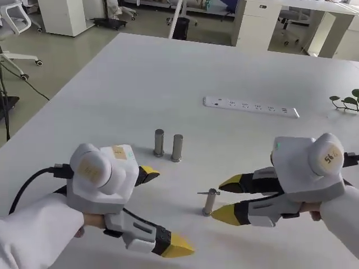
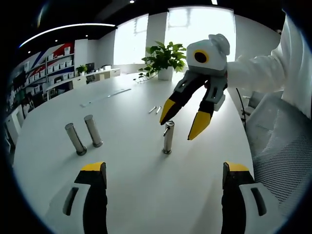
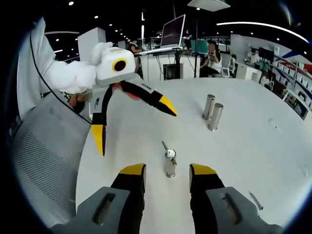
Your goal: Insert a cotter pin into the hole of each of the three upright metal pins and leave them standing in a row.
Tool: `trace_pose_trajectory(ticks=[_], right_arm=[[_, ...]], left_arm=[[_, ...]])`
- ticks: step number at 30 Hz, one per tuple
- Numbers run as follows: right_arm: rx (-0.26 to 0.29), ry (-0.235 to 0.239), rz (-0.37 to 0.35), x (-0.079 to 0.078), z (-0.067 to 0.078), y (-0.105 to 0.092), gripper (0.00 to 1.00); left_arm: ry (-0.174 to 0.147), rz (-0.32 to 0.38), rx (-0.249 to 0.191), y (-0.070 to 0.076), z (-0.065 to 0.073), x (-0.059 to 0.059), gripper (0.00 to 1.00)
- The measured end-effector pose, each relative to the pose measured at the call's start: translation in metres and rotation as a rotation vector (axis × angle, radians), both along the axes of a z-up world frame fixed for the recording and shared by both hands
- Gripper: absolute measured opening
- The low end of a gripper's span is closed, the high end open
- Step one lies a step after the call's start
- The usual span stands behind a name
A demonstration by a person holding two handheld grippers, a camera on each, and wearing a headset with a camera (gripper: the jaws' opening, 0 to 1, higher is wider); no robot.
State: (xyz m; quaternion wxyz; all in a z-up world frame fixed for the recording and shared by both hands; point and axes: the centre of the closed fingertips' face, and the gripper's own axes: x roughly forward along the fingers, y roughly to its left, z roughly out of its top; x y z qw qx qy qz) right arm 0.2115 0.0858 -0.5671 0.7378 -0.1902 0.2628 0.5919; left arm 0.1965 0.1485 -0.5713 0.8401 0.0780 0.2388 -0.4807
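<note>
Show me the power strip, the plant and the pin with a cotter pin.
power strip (image 1: 251, 107), head view, middle of its top face.
plant (image 2: 163, 56), left gripper view, its leaves.
pin with cotter pin (image 1: 208, 203), head view, mid shaft.

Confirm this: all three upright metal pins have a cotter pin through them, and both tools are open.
Wrong: one metal pin, nearest the right tool, has a cotter pin; the other two pins show none in the head view. Left tool and right tool are open.
</note>
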Motion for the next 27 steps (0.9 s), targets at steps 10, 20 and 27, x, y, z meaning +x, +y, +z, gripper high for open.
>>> trace_pose_trajectory(ticks=[10, 20, 27], right_arm=[[0.049, 0.030, -0.072, 0.004, -0.011, 0.006, 0.30], [0.072, 0.026, -0.087, 0.005, -0.017, 0.018, 0.18], [0.055, 0.010, -0.120, 0.012, -0.027, 0.015, 0.06]], left_arm=[[0.016, 0.032, -0.021, 0.016, 0.003, -0.012, 0.99], [0.013, 0.016, 0.000, 0.013, 0.003, -0.019, 0.99], [0.010, 0.036, -0.005, 0.014, 0.004, -0.018, 0.99]])
